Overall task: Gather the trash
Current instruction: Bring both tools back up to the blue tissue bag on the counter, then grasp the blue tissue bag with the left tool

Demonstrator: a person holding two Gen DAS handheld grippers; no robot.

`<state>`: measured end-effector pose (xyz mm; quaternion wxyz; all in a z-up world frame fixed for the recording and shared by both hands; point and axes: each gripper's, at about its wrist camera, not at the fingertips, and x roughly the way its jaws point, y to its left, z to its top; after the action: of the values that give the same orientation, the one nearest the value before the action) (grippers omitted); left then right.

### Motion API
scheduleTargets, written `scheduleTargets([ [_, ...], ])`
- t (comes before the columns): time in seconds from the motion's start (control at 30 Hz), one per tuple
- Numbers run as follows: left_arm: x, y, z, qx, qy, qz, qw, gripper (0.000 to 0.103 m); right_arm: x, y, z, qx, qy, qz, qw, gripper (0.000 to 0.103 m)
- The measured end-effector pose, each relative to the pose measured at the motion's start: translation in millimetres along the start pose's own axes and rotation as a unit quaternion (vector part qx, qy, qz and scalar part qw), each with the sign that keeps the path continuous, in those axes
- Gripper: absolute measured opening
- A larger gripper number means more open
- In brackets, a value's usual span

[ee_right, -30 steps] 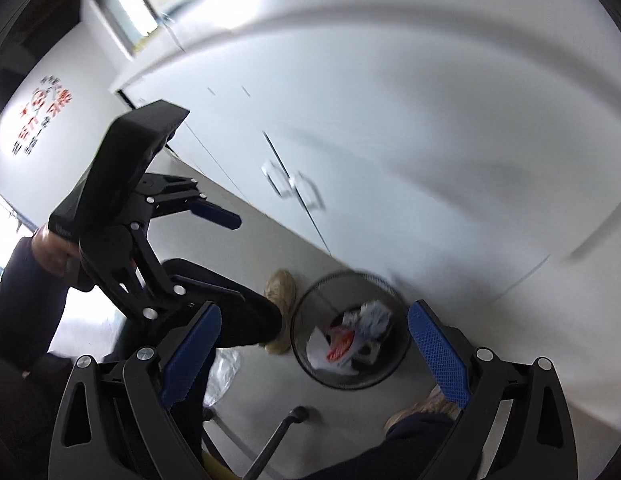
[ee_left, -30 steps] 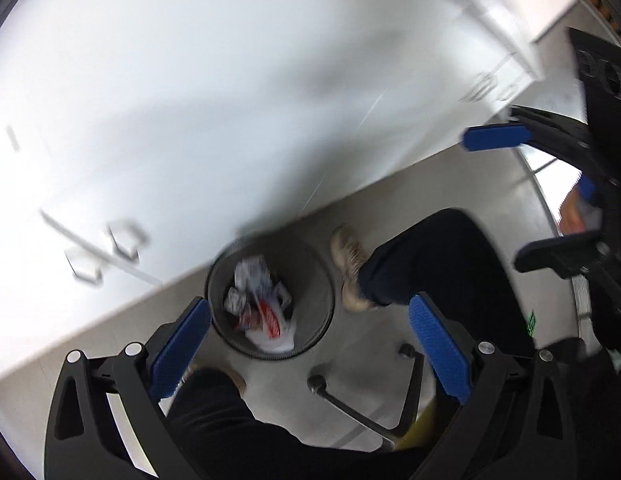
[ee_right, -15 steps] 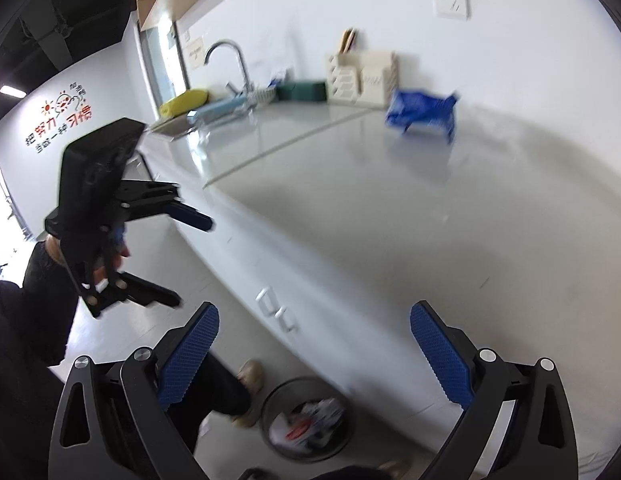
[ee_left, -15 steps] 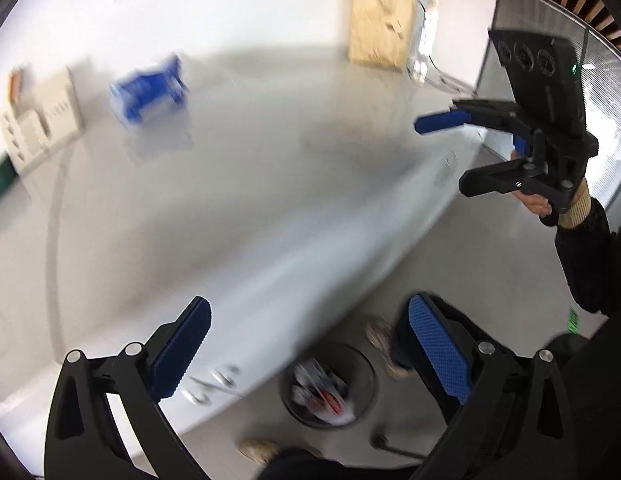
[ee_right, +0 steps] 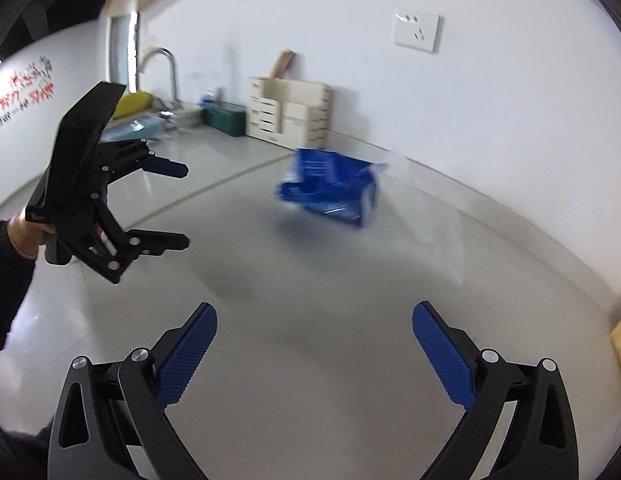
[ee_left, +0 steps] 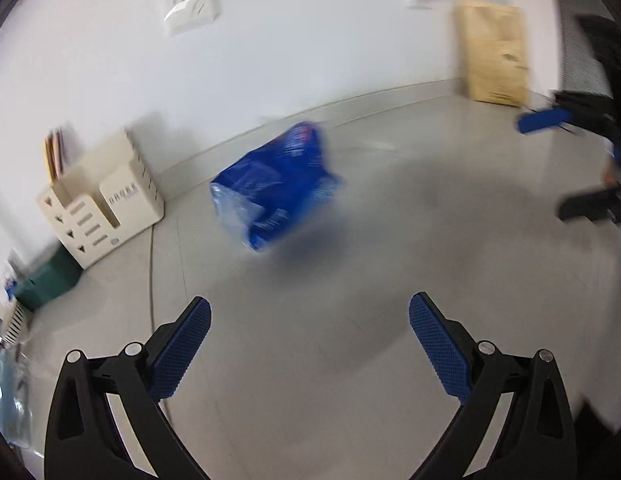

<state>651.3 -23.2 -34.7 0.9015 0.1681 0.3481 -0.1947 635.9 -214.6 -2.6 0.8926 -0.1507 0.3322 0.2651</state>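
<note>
- The left claw (ee_left: 309, 346), black-framed with blue ribbed pads, is spread wide with nothing between its fingers; it hangs over the pale grey glossy worktop (ee_left: 350, 360).
- The right claw (ee_right: 314, 350), of the same make, also stands wide apart and carries nothing, above the same worktop (ee_right: 310, 280).
- A crumpled blue plastic wrapper with a clear end (ee_left: 276, 186) lies on the worktop ahead of the left claw, well apart from its fingertips and slightly left of centre; it is blurred.
- In the right wrist view the same wrapper (ee_right: 332, 188) sits ahead of the right claw, near the back wall, well apart from the pads.
- The left claw shows in the right wrist view (ee_right: 166, 206) at the left, held by a hand in a dark sleeve (ee_right: 26, 226), its two fingers parted, above the worktop and short of the wrapper.
- The right claw appears at the right edge of the left wrist view (ee_left: 558, 164), blurred, fingers parted.
- A cream slotted desk organiser with papers standing in it (ee_left: 100, 204) stands against the white wall to the left of the wrapper; in the right wrist view it (ee_right: 290, 114) is behind and left of it.
- A dark green box (ee_left: 46, 280) sits just beside the organiser on its far left.
- A white wall socket plate (ee_right: 416, 32) is mounted above the worktop.
- A curved chrome tap (ee_right: 162, 74) rises at the far left end, with a yellow item (ee_right: 132, 102) beside it.
- A tan board (ee_left: 494, 54) leans upright against the wall at the right.
</note>
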Motion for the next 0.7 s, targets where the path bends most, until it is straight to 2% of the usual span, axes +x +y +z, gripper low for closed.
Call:
scheduleTargets([
  [0.1,49.2,23.2,18.3,-0.041,0.025,-0.005,0.9988,0.099,46.3,-35.8,17.0,0.019,0.038,0.022,0.999,0.099],
  [0.2,91.8,30.4,36.6,-0.037,0.051,0.011,0.998,0.099,85.5,-58.5,26.9,0.01,0.06,-0.014,0.998,0.099],
  [0.3,108.1,31.9,47.6,-0.043,0.047,0.01,0.9979,0.099,112.1,-73.9,31.2,0.007,0.071,-0.044,0.996,0.099],
  [0.37,114.0,28.7,50.9,-0.032,0.046,0.028,0.998,0.099,124.4,-79.7,33.8,0.015,0.077,-0.05,0.996,0.099],
  [0.43,117.7,24.0,53.8,-0.001,0.046,0.067,0.9967,0.099,135.1,-82.1,36.5,0.016,0.079,-0.061,0.995,0.098],
  [0.47,118.2,23.9,53.7,0.005,0.043,0.073,0.9964,0.099,140.0,-81.1,37.7,0.012,0.082,-0.067,0.994,0.098],
  [0.5,119.0,25.4,53.2,0.0,0.044,0.062,0.9971,0.099,143.2,-80.7,38.6,0.011,0.085,-0.073,0.994,0.098],
  [0.57,119.4,29.1,53.7,-0.012,0.04,0.046,0.9981,0.099,152.7,-79.3,43.6,0.013,0.093,-0.085,0.992,0.092],
  [0.63,118.0,31.0,53.2,-0.008,0.036,0.059,0.9975,0.099,162.8,-82.4,49.5,0.019,0.099,-0.094,0.99,0.076],
  [0.67,117.1,32.7,53.3,-0.009,0.031,0.062,0.9976,0.098,165.9,-84.3,50.4,0.022,0.1,-0.099,0.99,0.076],
  [0.7,116.7,34.7,53.5,-0.014,0.026,0.06,0.9978,0.091,168.6,-85.3,51.8,0.023,0.101,-0.1,0.99,0.076],
])
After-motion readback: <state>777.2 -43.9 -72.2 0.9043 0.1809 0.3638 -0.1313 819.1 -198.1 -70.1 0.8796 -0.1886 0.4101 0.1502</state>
